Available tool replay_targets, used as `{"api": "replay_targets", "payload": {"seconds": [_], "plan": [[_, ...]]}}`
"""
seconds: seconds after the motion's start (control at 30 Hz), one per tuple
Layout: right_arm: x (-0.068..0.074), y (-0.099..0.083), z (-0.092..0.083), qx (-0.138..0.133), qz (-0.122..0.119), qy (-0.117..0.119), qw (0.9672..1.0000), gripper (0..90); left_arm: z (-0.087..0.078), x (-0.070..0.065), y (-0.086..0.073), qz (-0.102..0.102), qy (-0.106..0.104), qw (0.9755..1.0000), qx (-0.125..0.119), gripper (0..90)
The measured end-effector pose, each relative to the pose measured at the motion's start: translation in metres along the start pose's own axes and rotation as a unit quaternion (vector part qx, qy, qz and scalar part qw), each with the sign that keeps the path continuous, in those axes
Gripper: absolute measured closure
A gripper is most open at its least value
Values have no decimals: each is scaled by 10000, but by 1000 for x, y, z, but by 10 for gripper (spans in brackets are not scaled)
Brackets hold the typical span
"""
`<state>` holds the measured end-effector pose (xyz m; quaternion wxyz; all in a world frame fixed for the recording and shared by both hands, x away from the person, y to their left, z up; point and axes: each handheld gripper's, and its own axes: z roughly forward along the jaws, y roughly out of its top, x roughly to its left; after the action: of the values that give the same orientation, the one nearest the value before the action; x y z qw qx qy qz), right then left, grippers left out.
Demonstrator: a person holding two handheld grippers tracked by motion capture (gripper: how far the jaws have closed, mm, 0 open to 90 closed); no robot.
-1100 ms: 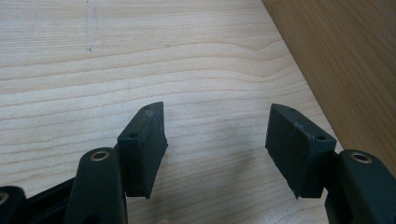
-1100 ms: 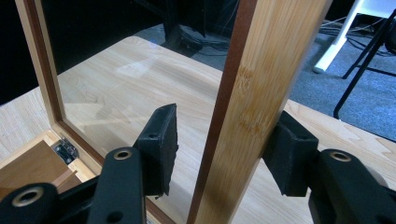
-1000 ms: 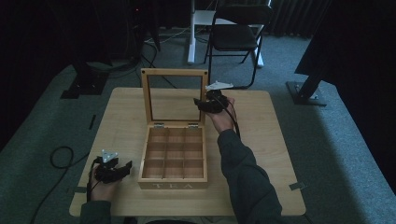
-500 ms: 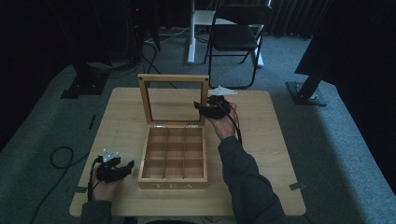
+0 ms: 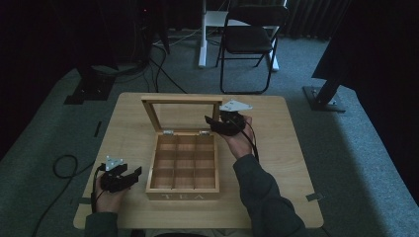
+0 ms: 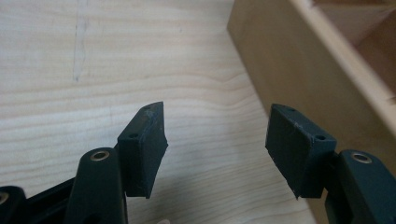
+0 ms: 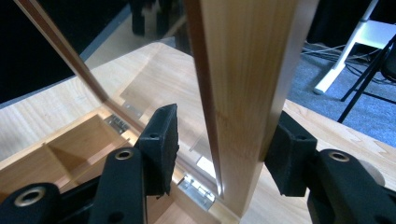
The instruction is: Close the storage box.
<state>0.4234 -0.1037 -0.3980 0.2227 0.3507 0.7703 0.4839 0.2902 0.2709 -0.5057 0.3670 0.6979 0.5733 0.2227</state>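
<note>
The glass-paned wooden lid of the pale wooden tea box could slip and drop shut, or swing too far and strain its small metal hinges, since the right gripper looks to bear on it with one pad only. That gripper's jaws straddle the lid's right-hand frame rail half spread, the far pad against the wood and the near one apart from it, just above the box's back edge. The left gripper rests spread and empty just beside the box's left wall.
</note>
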Motion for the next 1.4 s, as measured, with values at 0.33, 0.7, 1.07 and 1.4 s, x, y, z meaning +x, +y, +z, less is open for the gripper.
{"api": "replay_targets", "payload": {"seconds": [0.33, 0.7, 1.07, 1.4], "plan": [[11, -9, -13, -23, -20, 75, 10000, 463, -19, -16, 21, 242, -96, 9990, -353, 384], [18, -16, -18, -26, -138, 75, 9999, 459, -36, -24, 56, 277, -231, 9967, -731, 476], [22, -22, -23, -116, -100, 22, 9999, 457, -45, -36, 86, 328, -565, 9929, -992, 567], [24, -27, -27, -61, -137, 124, 9998, 454, -50, -46, 101, 407, -486, 9902, -1242, 642]]}}
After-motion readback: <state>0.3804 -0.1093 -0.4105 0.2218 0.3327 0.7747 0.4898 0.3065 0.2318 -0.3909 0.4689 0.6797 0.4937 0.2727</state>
